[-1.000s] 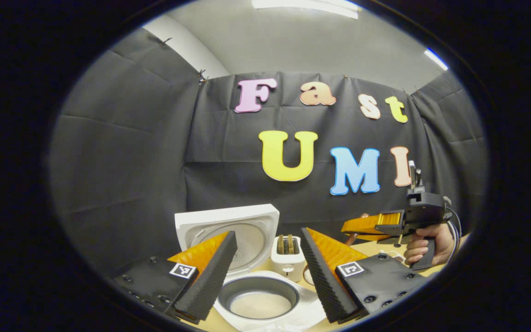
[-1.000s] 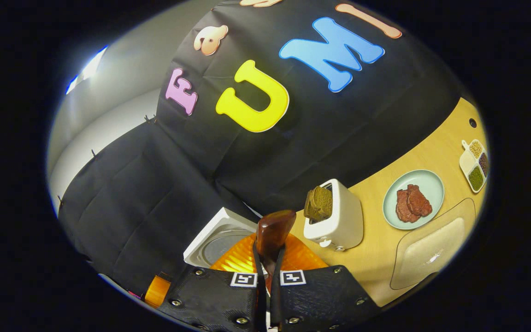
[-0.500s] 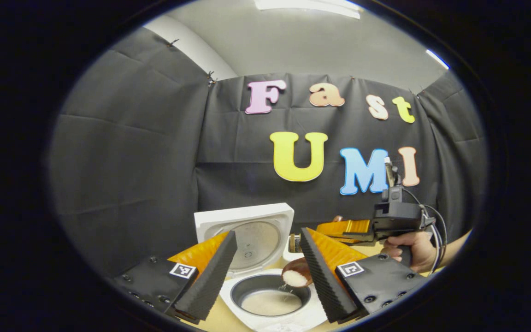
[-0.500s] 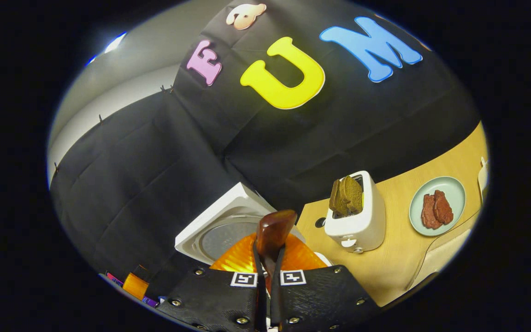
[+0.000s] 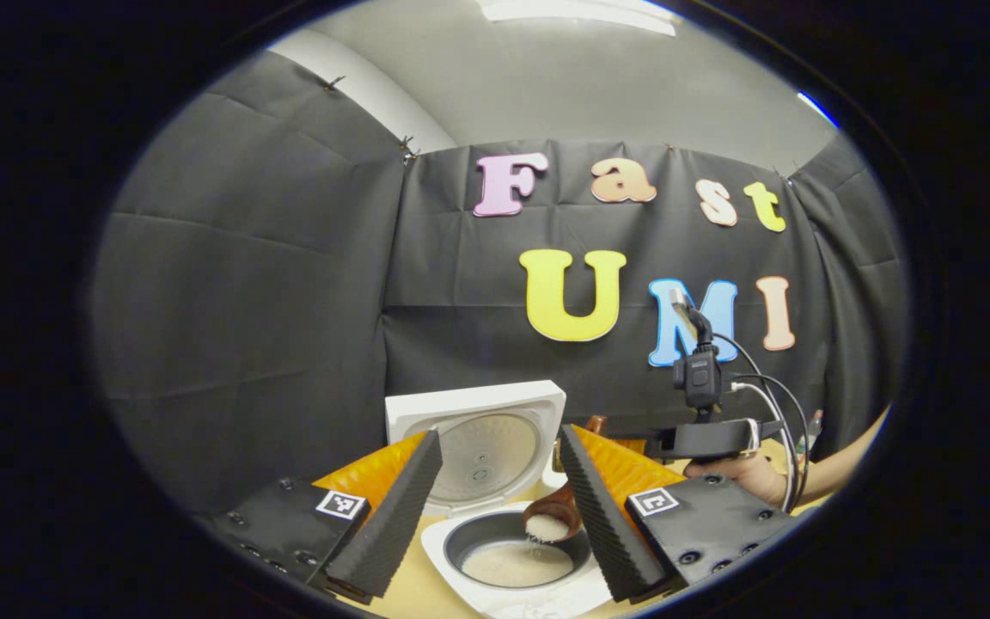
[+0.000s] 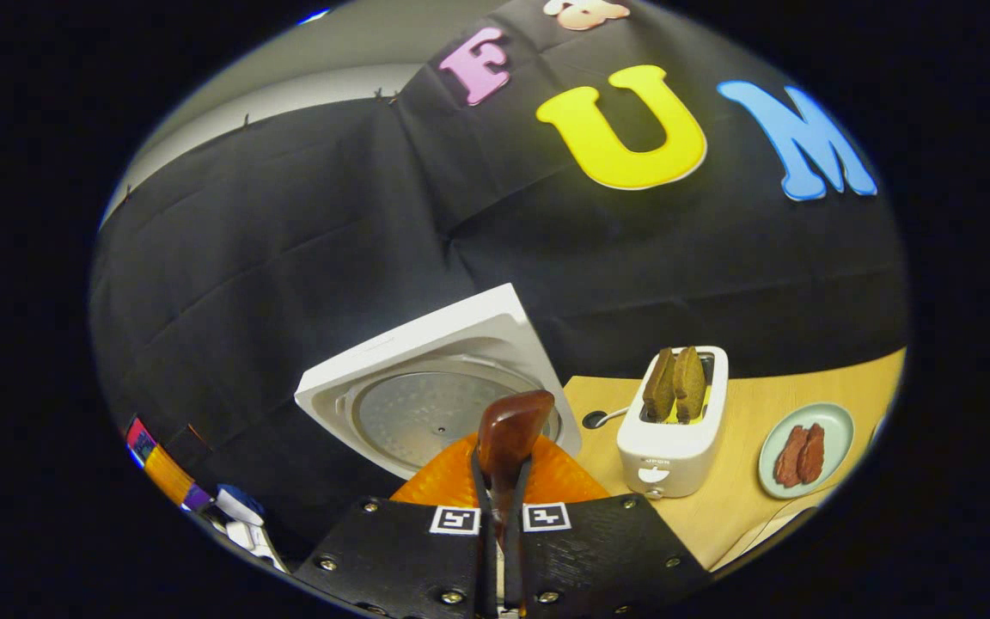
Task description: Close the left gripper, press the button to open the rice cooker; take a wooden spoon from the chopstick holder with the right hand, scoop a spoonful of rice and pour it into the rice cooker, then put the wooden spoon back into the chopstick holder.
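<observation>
Over the rice cooker (image 5: 508, 567), whose lid stands raised, my right gripper (image 6: 497, 481) pinches the wooden spoon (image 6: 508, 438) tight and tips its bowl so rice falls into the pot; my left gripper (image 5: 495, 507) waits, fingers wide apart.

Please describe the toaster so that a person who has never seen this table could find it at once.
Start at the open white rice cooker with its raised lid. On the wooden table, between it and the pale green plate of meat, stands the toaster. It is a small white box with two dark bread slices sticking out on top.
</observation>
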Tool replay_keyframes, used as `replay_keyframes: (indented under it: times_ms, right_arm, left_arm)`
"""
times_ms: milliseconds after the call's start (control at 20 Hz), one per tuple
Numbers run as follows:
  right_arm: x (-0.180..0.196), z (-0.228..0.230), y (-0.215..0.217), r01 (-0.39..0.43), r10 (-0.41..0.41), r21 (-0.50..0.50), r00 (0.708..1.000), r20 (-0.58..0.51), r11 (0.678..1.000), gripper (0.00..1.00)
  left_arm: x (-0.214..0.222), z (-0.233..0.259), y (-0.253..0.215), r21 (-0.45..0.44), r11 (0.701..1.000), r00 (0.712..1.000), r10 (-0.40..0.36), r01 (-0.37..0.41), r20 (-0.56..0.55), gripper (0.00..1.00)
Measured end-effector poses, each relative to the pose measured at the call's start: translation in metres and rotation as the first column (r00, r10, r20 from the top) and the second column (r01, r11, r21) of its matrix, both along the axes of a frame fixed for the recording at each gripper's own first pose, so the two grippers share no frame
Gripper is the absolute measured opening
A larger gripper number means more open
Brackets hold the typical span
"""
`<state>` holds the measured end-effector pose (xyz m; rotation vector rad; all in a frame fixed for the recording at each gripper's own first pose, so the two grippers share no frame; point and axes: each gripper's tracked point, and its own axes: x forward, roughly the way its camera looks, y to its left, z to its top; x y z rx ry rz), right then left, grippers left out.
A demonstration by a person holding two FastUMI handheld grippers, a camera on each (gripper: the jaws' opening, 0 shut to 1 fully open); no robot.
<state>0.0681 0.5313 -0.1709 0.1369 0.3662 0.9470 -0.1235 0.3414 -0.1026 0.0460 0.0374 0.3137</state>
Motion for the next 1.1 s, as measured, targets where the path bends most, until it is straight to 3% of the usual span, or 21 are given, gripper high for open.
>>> replay_keyframes:
  times_ms: [150,400,650,800,950,1100]
  right_arm:
    - [-0.010,0.005,0.008,-0.101,0.105,-0.043,0.988,0.113,0.994,0.04]
    - [-0.032,0.027,0.010,-0.203,0.228,-0.113,0.927,0.297,0.973,0.04]
    - [-0.053,0.039,0.003,-0.276,0.305,-0.129,0.874,0.378,0.952,0.04]
    - [-0.057,0.049,-0.002,-0.284,0.310,-0.125,0.855,0.415,0.951,0.04]
    - [-0.057,0.051,-0.003,-0.284,0.306,-0.115,0.856,0.416,0.952,0.04]
    - [-0.049,0.058,-0.012,-0.267,0.268,-0.055,0.888,0.373,0.962,0.04]
  left_arm:
    - [0.001,0.001,-0.003,-0.004,1.000,1.000,0.005,-0.005,0.008,0.97]
    - [-0.005,-0.007,0.001,-0.022,0.999,0.999,0.035,-0.034,0.008,0.97]
    - [-0.006,-0.008,0.003,-0.026,0.998,0.999,0.053,-0.052,0.012,0.97]
    - [-0.005,-0.013,0.007,-0.030,0.998,0.998,0.055,-0.055,0.008,0.97]
    - [-0.005,-0.016,0.007,-0.031,0.998,0.998,0.055,-0.054,0.010,0.97]
    - [-0.006,-0.019,0.006,-0.025,0.998,0.999,0.050,-0.050,0.009,0.96]
